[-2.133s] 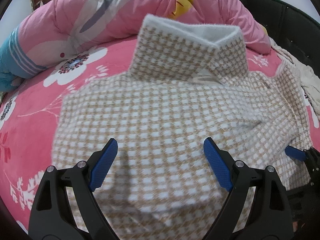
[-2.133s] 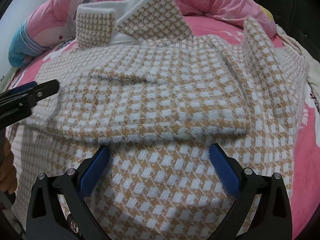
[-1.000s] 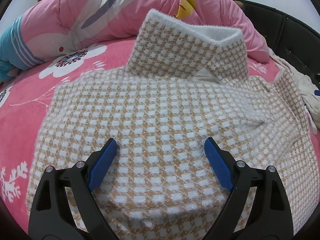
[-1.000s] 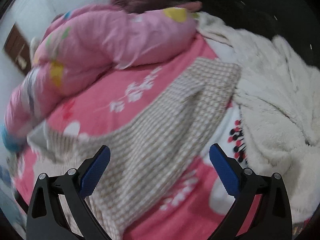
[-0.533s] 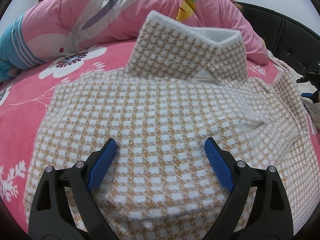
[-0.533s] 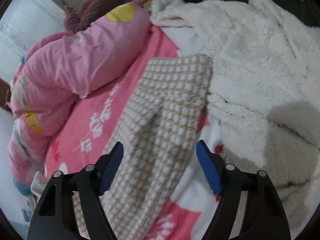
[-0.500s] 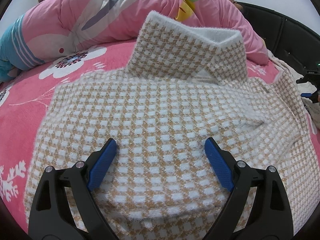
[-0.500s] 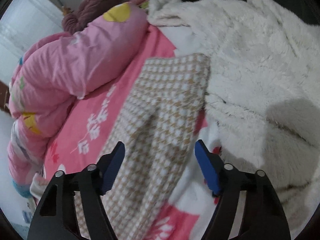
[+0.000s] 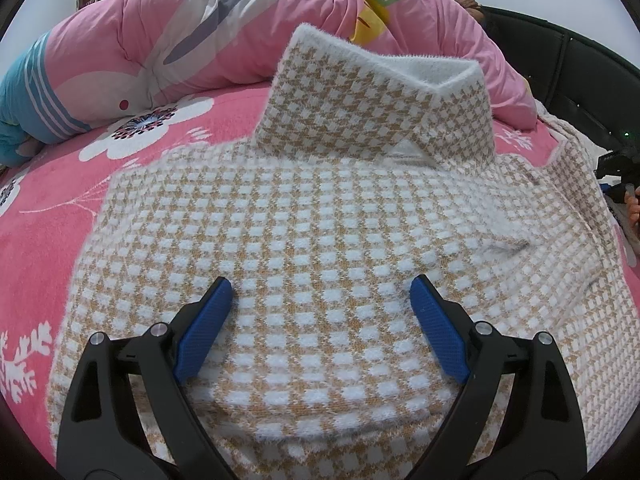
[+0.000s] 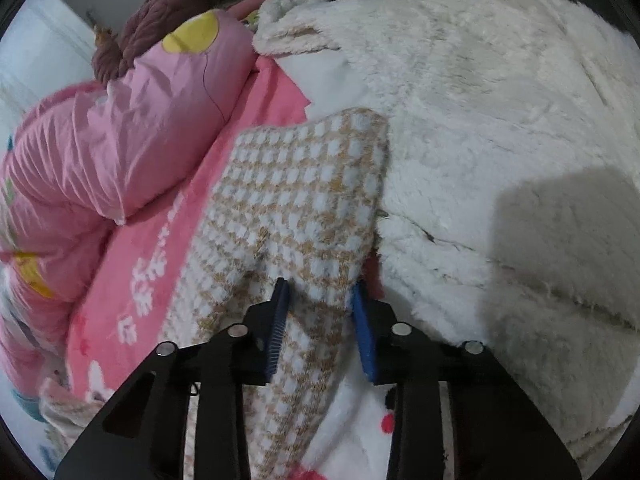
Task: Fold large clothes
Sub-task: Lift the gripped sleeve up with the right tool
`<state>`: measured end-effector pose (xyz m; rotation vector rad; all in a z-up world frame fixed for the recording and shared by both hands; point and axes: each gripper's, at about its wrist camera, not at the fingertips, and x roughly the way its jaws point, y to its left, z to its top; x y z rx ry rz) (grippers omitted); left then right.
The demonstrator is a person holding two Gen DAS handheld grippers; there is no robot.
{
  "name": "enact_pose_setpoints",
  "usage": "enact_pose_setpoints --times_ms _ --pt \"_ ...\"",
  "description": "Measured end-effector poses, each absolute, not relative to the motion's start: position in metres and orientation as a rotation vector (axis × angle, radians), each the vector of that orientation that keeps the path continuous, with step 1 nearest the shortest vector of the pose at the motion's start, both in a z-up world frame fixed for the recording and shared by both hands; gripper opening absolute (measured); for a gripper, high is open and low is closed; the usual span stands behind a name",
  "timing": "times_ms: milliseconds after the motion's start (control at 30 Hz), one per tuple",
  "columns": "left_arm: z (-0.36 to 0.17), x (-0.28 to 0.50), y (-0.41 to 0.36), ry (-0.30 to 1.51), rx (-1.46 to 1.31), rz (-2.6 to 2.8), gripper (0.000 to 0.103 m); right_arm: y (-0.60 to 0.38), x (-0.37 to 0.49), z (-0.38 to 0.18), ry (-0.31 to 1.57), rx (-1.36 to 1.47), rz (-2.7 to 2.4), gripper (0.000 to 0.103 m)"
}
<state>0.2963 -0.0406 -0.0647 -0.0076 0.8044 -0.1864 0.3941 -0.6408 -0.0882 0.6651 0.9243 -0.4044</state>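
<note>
Both tongs differ: right tongs (image 10: pixel 320 292) pinch the sweater (image 9: pixel 320 220) sleeve, hiding contact; left tongs (image 9: pixel 320 300) spread.

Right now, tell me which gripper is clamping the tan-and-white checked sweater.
The right gripper: its blue fingers pinch the tan-and-white checked sweater's sleeve. The left gripper hovers wide open above the body.

The left wrist view looks low and close across the fuzzy tan-and-white houndstooth sweater (image 9: pixel 320 208) toward its collar, while the right wrist view faces down near its sleeve (image 10: pixel 304 200), the one thing shared.
</note>
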Motion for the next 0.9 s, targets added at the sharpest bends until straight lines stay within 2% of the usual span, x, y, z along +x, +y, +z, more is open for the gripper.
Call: enact_pose_setpoints --times_ms 67,133,567,900 --pt "-0.065 0.298 -0.041 0.803 -0.008 -0.186 0.087 -0.636 0.393 -0.084 0.927 0.624 -0.421 0.013" --pt "-0.065 0.297 -0.040 0.803 -0.009 -0.187 0.087 -0.630 0.387 -0.074 0.903 0.589 -0.438 0.010" --pt "-0.065 0.296 -0.039 0.796 -0.024 -0.193 0.087 -0.557 0.305 0.064 0.634 0.371 -0.437 0.009" --pt "-0.054 0.302 -0.036 0.842 -0.045 -0.178 0.087 -0.425 0.256 0.164 0.459 0.217 -0.245 0.009"
